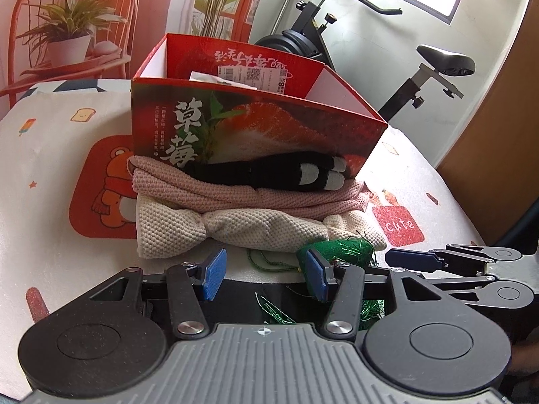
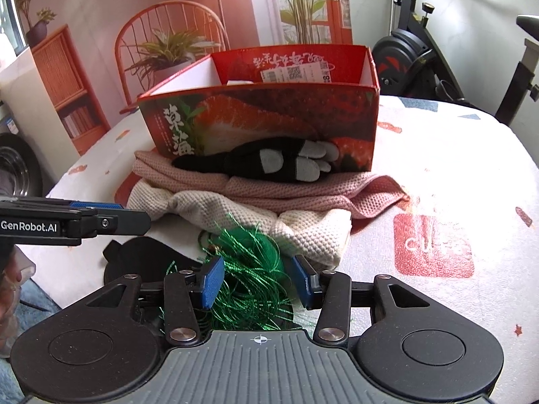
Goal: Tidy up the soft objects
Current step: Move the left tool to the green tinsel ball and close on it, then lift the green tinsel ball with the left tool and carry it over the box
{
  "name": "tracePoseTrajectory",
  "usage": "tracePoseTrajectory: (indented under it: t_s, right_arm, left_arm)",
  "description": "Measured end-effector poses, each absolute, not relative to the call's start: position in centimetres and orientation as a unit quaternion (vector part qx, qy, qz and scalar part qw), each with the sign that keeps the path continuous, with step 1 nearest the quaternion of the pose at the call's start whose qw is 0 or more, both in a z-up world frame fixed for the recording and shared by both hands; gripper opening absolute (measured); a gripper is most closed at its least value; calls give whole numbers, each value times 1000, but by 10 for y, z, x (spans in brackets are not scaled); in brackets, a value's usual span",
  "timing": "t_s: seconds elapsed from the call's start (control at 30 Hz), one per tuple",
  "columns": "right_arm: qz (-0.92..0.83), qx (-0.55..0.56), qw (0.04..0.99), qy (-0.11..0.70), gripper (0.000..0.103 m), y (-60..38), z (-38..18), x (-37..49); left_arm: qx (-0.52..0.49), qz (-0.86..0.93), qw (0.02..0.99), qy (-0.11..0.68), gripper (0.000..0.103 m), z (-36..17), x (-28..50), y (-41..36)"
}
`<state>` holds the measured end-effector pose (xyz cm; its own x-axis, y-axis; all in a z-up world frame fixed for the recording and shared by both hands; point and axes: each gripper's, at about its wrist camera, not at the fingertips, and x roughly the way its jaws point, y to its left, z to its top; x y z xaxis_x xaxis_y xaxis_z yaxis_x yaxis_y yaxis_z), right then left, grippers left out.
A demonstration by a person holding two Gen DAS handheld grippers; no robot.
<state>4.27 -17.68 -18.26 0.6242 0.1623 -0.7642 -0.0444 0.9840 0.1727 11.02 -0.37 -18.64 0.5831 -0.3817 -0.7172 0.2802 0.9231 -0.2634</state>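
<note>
A pile of soft things lies against the front of a red strawberry box: black gloves with grey pads on a pink knitted cloth over a cream knitted cloth. A green tinsel tassel lies at the table's near edge. My left gripper is open and empty, just short of the cream cloth. My right gripper is open with the tassel between its pads; it also shows side-on in the left wrist view.
The table has a white cartoon-print cover. A black flat object lies left of the tassel. An exercise bike stands behind the table at the right. A printed backdrop with a chair and plants hangs behind.
</note>
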Motion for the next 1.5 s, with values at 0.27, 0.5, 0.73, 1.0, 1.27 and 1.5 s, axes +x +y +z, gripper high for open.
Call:
tracePoseTrajectory:
  t_s: [0.27, 0.5, 0.73, 1.0, 1.27, 1.5]
  right_arm:
    - [62, 61, 894, 439, 42, -174, -201, 47]
    - [80, 63, 893, 438, 42, -171, -209, 49]
    - [83, 69, 897, 428, 42, -173, -210, 47]
    - [91, 71, 901, 417, 43, -173, -214, 47]
    - [96, 79, 902, 414, 43, -176, -217, 47]
    - [96, 71, 905, 409, 52, -175, -219, 47]
  left_arm:
    - [-64, -187, 884, 423, 54, -193, 111, -5]
    - [-71, -186, 881, 429, 54, -200, 113, -5]
    - [-75, -189, 882, 424, 54, -200, 112, -6]
    - [-95, -199, 877, 427, 54, -207, 114, -4]
    - [-109, -209, 869, 435, 54, -217, 118, -8]
    - [-137, -242, 857, 435, 54, -218, 132, -17]
